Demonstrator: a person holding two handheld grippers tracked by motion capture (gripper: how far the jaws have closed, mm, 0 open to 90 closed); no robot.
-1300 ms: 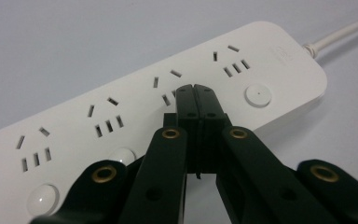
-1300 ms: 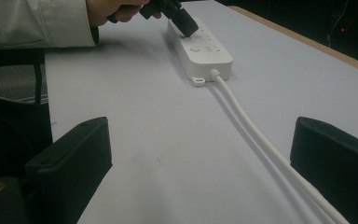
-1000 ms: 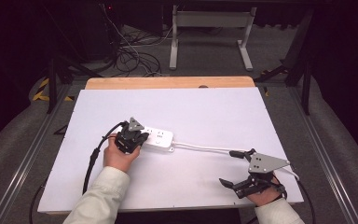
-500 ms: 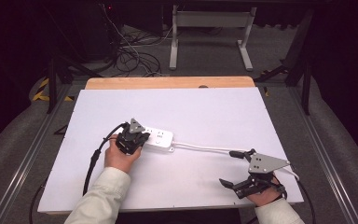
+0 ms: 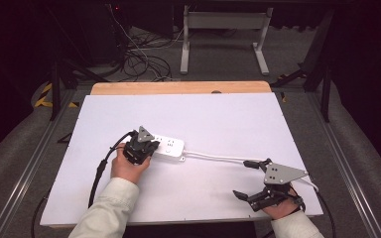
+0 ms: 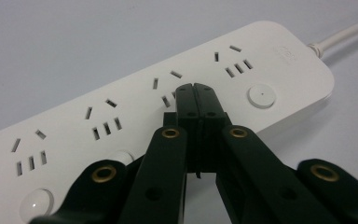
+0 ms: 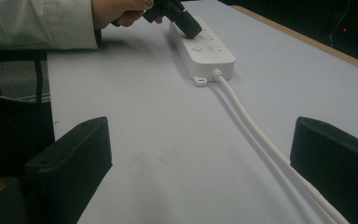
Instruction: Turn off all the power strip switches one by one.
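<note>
A white power strip [image 5: 171, 147] [image 6: 98, 107] [image 7: 205, 53] lies left of the middle of the white table [image 5: 213, 114]. Its white cable [image 5: 213, 157] [image 7: 256, 135] runs right toward the front corner. My left gripper [image 5: 153, 146] [image 6: 195, 93] is shut with nothing between its jaws, and its joined tips rest on the strip's top between two sockets, near a round button [image 6: 261, 96]. My right gripper [image 5: 241, 178] [image 7: 200, 154] stands wide open low over the table at the front right. The cable passes between its jaws, close to the right one.
The left gripper's black cable [image 5: 99, 173] trails off the table's front left. A wooden strip [image 5: 178, 88] edges the far side. Beyond it are floor cables [image 5: 139, 54] and a metal stand [image 5: 223, 39]. A sleeve [image 7: 37, 23] is at the right gripper view's upper left.
</note>
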